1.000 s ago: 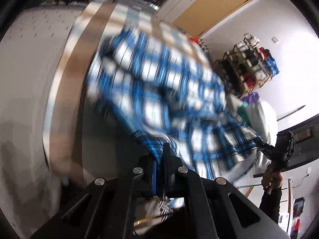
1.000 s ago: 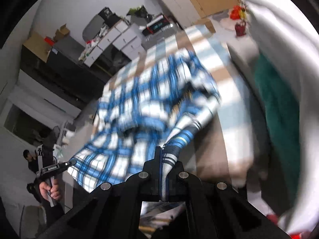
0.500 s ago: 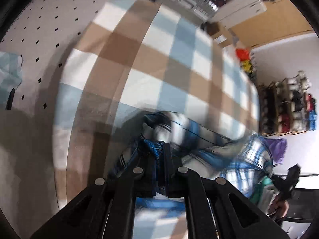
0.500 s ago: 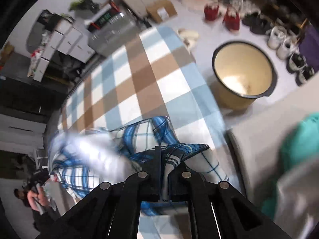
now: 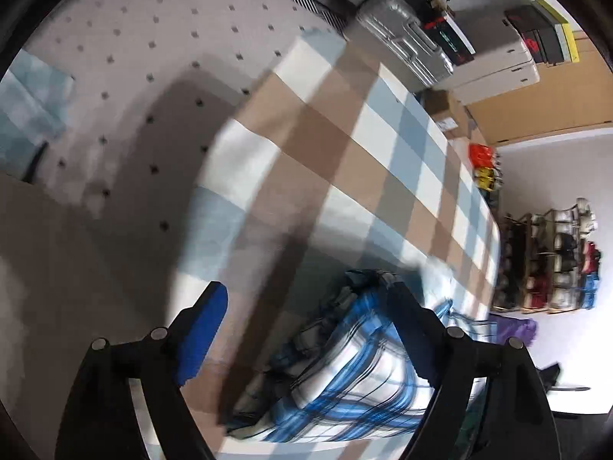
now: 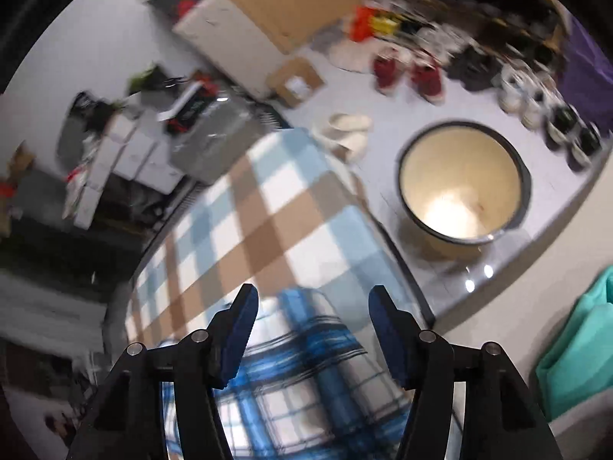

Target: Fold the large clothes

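A blue and white plaid shirt (image 5: 345, 375) lies bunched on a bed covered with a brown, blue and white checked blanket (image 5: 345, 161). My left gripper (image 5: 306, 299) is open and empty, with the shirt lying between and below its fingers. In the right wrist view the same shirt (image 6: 306, 375) lies on the checked blanket (image 6: 249, 230) under my right gripper (image 6: 312, 306), which is open and empty just above it.
A cream basin (image 6: 459, 188) stands on the floor beside the bed. Shoes (image 6: 406, 73) and a shoe rack (image 5: 551, 260) lie beyond. A silver suitcase (image 5: 406, 46) and white boxes (image 5: 494, 65) stand past the bed's far end. A teal cloth (image 6: 582, 352) is at right.
Both grippers were shut on the plaid shirt and swung it down onto the blanket. Now both have opened and let go, and the shirt lies on the bed.
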### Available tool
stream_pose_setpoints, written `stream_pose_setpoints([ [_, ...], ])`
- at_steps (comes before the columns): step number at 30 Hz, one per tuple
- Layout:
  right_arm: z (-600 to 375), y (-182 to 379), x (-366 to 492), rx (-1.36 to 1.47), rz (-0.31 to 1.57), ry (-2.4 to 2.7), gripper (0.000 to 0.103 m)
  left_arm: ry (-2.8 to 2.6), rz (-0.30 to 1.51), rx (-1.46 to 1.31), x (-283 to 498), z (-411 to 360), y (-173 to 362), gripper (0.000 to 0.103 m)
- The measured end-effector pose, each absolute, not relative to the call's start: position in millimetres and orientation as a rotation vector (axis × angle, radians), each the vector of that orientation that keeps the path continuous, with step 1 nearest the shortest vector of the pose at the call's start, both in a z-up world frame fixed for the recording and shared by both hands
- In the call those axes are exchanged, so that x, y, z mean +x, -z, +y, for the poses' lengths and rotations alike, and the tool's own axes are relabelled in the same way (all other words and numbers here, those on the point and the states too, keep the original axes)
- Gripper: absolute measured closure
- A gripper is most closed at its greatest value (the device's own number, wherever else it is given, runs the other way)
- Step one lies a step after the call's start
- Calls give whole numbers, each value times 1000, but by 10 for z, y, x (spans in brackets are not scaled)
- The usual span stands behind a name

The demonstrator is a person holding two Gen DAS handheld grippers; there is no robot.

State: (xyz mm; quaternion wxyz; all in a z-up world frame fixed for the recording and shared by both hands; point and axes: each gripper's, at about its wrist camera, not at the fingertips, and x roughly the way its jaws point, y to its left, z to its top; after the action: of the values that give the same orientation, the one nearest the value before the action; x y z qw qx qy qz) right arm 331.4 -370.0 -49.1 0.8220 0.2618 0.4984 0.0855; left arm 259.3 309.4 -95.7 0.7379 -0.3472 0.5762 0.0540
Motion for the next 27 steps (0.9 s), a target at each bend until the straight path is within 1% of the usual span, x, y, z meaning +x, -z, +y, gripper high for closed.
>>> stream_pose_setpoints([
  [3,-3255,383,3083,349,1039,-280,30,-72,1290,-702,2494,2874,954,21],
  [7,-2674,549,2867,162,1097,-350,29,28,1367,-527,2382,2238,1057,21],
  [10,-2151,712,2688,-20,1092,-396,30,100,1405,-391,2404,1762,1152,21],
  [13,-1808,917,2604,-181,1063,-397,30,144,1364,-284,2447,1401,1166,21],
  [16,-1583,1310,2657,-328,1101,-323,30,77,1372,-125,2558,1181,1361,21],
  [19,-1702,1535,2749,-266,1131,-315,30,21,1392,-135,2615,1231,1592,21],
  [23,-1718,1542,2741,-264,1109,-305,30,3,1354,-78,2593,1222,1697,21],
  [24,-1708,1489,2727,-273,1106,-295,31,-13,1358,-54,2583,1203,1685,21],
  [25,-1698,1416,2696,-275,1093,-282,36,-39,1359,-36,2575,1185,1654,21],
  [26,-1720,1268,2630,-250,1053,-277,38,-79,1346,-13,2548,1169,1579,21],
  [27,-1702,1145,2560,-211,1022,-308,38,-119,1312,22,2497,1138,1469,21],
])
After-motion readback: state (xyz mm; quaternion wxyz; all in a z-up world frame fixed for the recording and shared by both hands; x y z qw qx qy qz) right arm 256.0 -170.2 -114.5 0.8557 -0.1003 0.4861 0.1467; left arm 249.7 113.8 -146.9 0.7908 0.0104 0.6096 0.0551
